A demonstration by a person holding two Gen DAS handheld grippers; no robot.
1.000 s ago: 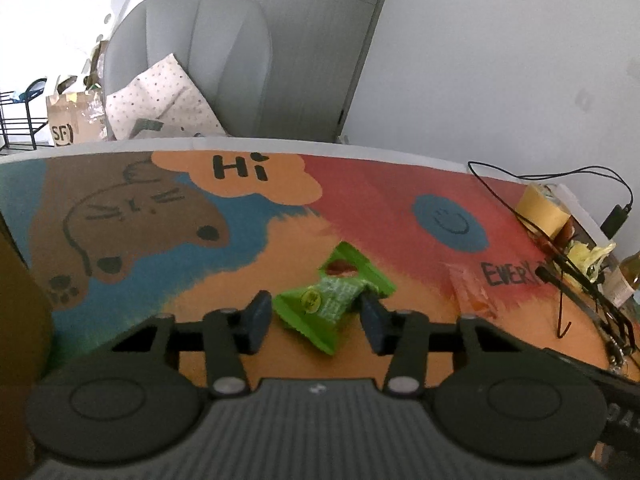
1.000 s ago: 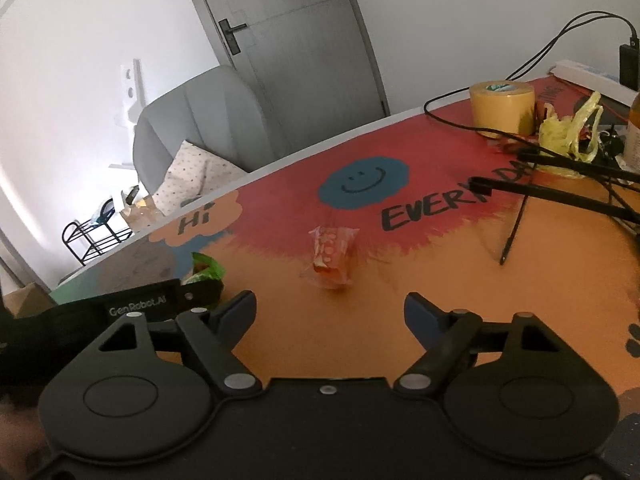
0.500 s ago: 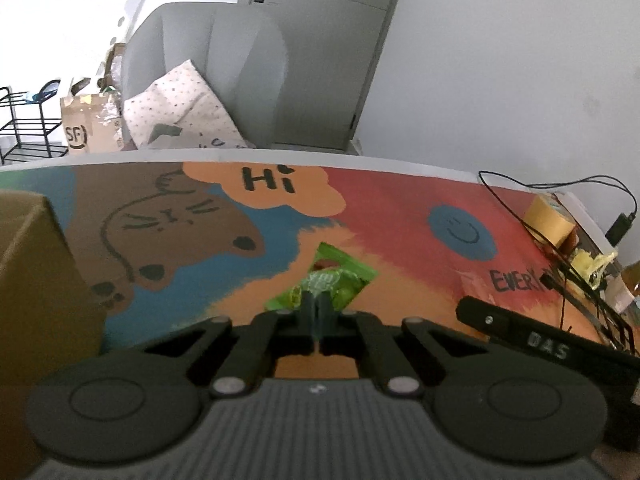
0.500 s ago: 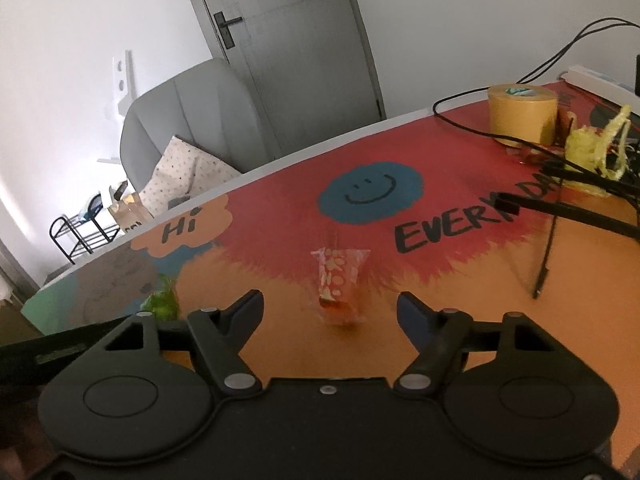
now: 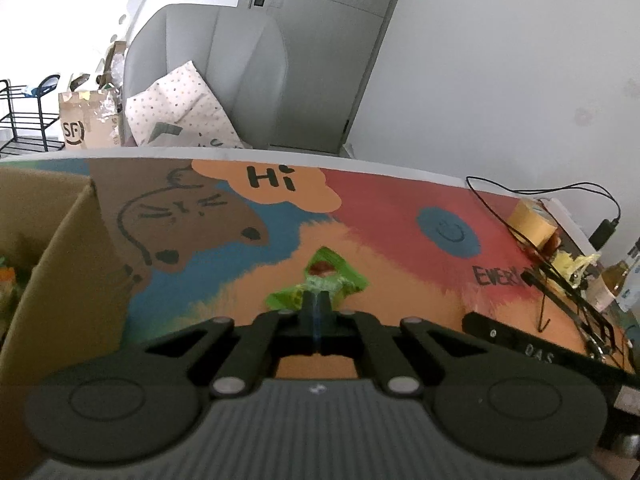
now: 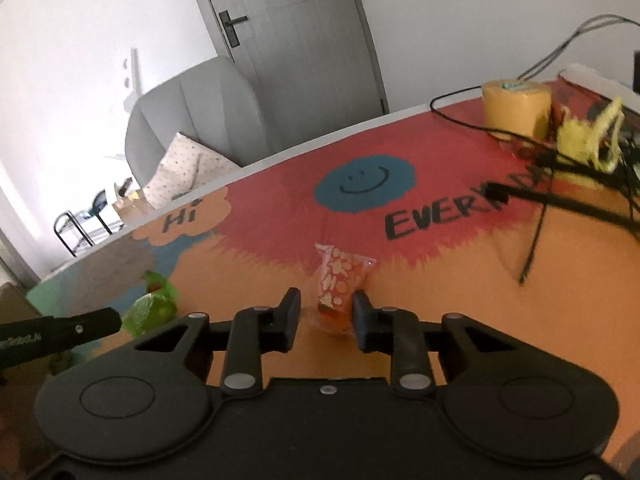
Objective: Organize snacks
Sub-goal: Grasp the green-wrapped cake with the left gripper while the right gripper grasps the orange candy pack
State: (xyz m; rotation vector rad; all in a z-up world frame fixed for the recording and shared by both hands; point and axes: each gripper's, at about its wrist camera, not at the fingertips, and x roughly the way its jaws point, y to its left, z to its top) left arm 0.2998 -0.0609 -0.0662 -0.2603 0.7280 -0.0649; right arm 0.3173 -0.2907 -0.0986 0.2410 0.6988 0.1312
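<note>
The left gripper (image 5: 318, 304) pinches the crinkly green plastic snack packet (image 5: 320, 282), while the right gripper's (image 6: 326, 312) closing jaws flank the orange translucent sachet (image 6: 340, 280), which points lengthwise away.

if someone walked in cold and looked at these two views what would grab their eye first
Probably the loud cartoon table mat, with its cat, "Hi" bubble and smiley. Next, the green snack packet pinched in the shut jaws of the left gripper, beside the open cardboard box at the left edge. In the right view, the orange snack packet lies between the jaws of the right gripper, which have just been closing around it.
</note>
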